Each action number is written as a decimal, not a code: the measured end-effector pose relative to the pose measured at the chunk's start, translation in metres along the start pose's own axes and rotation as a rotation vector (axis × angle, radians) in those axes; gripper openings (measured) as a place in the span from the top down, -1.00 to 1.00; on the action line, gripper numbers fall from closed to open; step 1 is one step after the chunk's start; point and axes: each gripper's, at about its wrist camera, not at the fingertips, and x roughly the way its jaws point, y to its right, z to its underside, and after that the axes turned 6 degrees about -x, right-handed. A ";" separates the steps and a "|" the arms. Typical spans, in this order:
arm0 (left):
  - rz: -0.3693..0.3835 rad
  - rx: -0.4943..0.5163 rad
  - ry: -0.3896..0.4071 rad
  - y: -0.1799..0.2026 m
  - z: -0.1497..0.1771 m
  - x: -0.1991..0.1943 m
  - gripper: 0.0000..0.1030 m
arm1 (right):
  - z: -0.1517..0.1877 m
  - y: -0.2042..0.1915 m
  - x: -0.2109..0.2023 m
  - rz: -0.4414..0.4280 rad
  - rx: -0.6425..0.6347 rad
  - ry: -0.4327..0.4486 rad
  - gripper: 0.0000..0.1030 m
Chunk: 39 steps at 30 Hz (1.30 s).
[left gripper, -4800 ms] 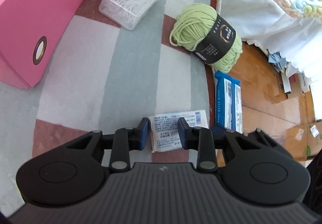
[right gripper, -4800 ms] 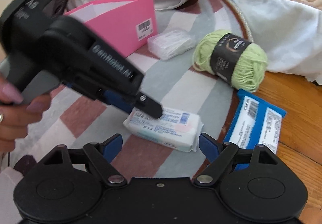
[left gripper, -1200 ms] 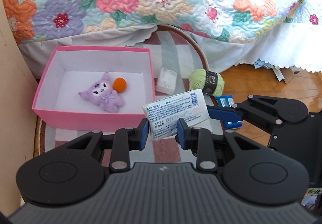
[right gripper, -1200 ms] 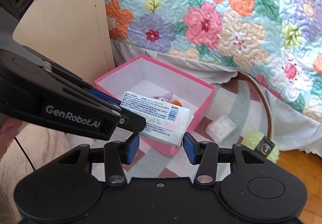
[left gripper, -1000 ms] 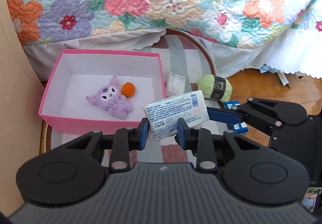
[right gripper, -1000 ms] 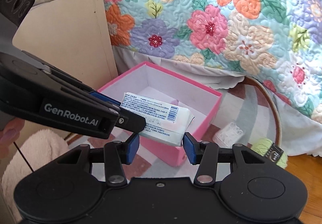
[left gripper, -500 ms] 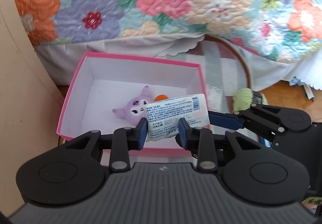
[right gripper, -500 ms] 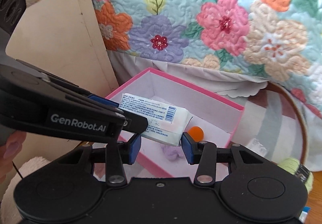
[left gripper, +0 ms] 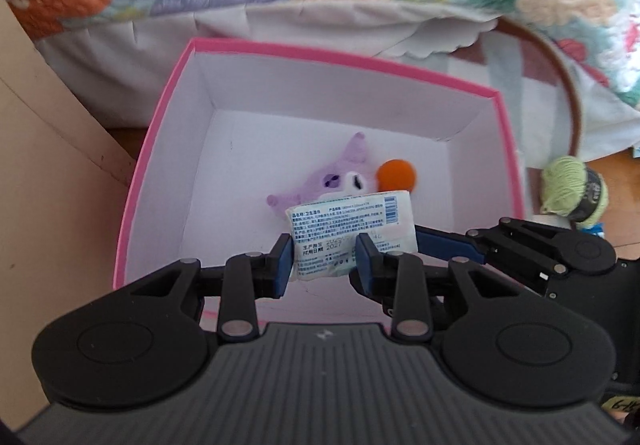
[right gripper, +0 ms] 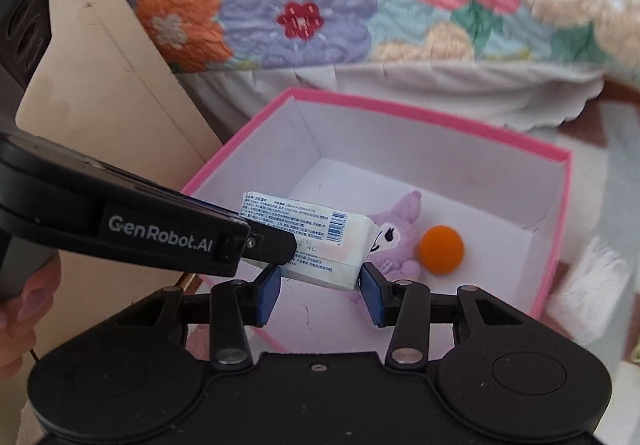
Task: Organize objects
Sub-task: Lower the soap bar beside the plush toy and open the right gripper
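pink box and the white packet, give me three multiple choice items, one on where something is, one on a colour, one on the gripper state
1. Where is the white packet?
A. lying on the rug beside the yarn
B. held above the open pink box
C. resting on the quilt

2. What colour is the small ball in the box?
A. orange
B. green
C. blue

3. What is the left gripper doing?
A. open and empty
B. shut on the plush toy
C. shut on the white packet

Key: 1 B, the packet hangs between the blue pads with the box floor behind it. 2 A, an orange ball lies beside the purple plush toy. 3 C, its pads press both sides of the packet; the right gripper brackets the other end, contact unclear.
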 end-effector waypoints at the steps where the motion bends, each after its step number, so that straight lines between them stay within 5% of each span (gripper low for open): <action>1: -0.007 -0.004 -0.012 -0.002 -0.002 0.005 0.40 | 0.000 0.003 0.006 -0.012 0.010 -0.007 0.04; 8: -0.036 -0.035 -0.091 -0.014 -0.005 0.035 0.41 | 0.010 0.018 0.039 -0.075 0.114 -0.063 0.04; 21: -0.045 -0.047 -0.103 -0.019 -0.002 0.055 0.37 | 0.016 0.026 0.053 -0.086 0.249 -0.137 0.12; 31: -0.066 -0.063 -0.104 -0.018 -0.002 0.078 0.41 | 0.015 0.018 0.043 -0.006 0.159 -0.093 0.11; 39: -0.084 -0.040 -0.023 -0.006 -0.002 0.046 0.41 | 0.008 0.001 -0.002 0.102 -0.008 -0.057 0.11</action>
